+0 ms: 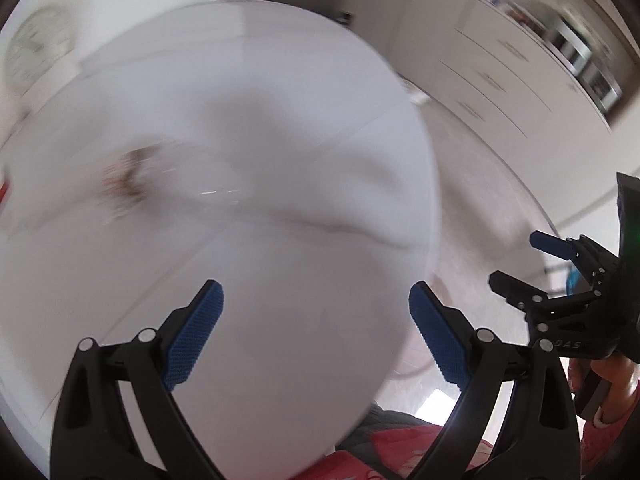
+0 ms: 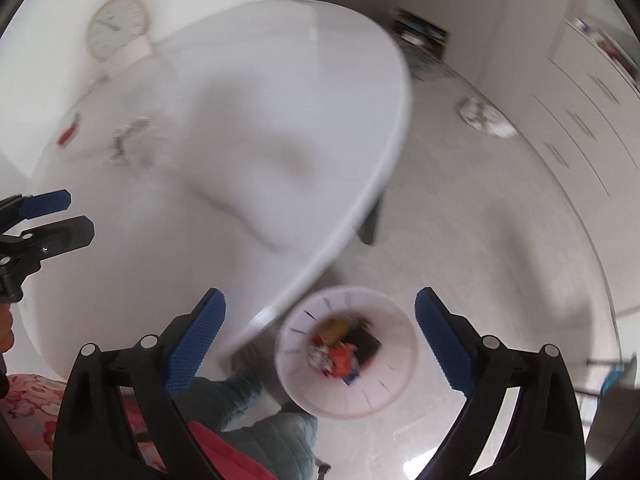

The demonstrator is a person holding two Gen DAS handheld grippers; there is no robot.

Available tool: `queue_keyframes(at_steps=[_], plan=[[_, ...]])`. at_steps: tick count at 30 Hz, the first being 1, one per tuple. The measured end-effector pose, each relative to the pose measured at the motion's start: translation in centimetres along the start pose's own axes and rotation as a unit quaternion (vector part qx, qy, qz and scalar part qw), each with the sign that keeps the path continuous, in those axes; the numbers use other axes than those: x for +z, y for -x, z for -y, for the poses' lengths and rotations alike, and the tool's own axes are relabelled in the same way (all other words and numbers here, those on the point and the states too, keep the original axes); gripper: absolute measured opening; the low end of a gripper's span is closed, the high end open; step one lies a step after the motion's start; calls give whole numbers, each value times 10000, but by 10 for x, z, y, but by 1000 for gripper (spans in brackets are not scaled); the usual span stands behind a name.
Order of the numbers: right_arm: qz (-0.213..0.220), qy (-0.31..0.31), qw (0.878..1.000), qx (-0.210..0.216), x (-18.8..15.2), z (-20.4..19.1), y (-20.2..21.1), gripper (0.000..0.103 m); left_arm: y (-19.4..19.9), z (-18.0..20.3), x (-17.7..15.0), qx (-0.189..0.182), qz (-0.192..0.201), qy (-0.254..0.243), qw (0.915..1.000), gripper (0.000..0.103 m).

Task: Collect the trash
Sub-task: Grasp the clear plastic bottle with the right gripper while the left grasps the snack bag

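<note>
Left gripper (image 1: pixel 316 320): wide open, empty | right gripper (image 2: pixel 320 322): wide open, empty, above bin (image 2: pixel 296 376) | wrappers (image 2: pixel 128 140): far left on table (image 2: pixel 280 100) | advice: approach low, close squarely.

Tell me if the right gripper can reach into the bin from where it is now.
Probably yes: the right gripper is open and empty above the white bin on the floor, clear of the table edge.

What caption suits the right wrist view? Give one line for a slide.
Open right gripper above a white bin holding trash, beside the white table.
</note>
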State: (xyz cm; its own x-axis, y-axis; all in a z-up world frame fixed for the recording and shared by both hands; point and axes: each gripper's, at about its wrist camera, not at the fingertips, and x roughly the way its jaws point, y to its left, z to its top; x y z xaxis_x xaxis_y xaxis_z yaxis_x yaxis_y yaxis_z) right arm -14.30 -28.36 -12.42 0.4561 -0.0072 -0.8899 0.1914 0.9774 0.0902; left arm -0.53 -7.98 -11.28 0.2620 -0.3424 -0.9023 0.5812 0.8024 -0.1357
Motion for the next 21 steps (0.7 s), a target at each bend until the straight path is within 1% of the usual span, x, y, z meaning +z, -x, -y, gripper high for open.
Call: queue_keyframes(at_steps=[2, 6, 8, 11, 12, 13, 16, 19, 21], plan=[[16, 175, 9997, 166, 16, -17, -7, 95, 7, -31, -1, 128, 65, 328, 9994, 90], [-8, 533, 9974, 491, 44, -56, -20, 95, 17, -79, -6, 316, 195, 824, 9959, 90], [-37, 774, 9951, 608, 57, -74, -27, 95, 20, -100, -7, 403, 247, 970, 9942, 90], [-71, 1314, 9886, 735, 81, -109, -41, 95, 20, -126, -6, 520, 280, 984, 9934, 90], [-71, 1561, 9847, 765, 92, -126, -48, 95, 18, -135, -4, 556, 253, 979, 9933, 90], [-82, 1688, 9825, 778, 99, -134, -53, 96, 17, -141, -4, 577, 213, 993, 9932, 90], [-150, 2113, 9741, 794, 122, -167, -77, 96, 10, -173, 0, 566, 156, 1238, 9906, 90], [-303, 2358, 9683, 771, 136, -189, -104, 96, 2, -193, 6, 462, 118, 1467, 9880, 90], [-421, 2457, 9656, 741, 143, -200, -119, 96, -2, -200, 9, 415, 89, 1535, 9872, 90]])
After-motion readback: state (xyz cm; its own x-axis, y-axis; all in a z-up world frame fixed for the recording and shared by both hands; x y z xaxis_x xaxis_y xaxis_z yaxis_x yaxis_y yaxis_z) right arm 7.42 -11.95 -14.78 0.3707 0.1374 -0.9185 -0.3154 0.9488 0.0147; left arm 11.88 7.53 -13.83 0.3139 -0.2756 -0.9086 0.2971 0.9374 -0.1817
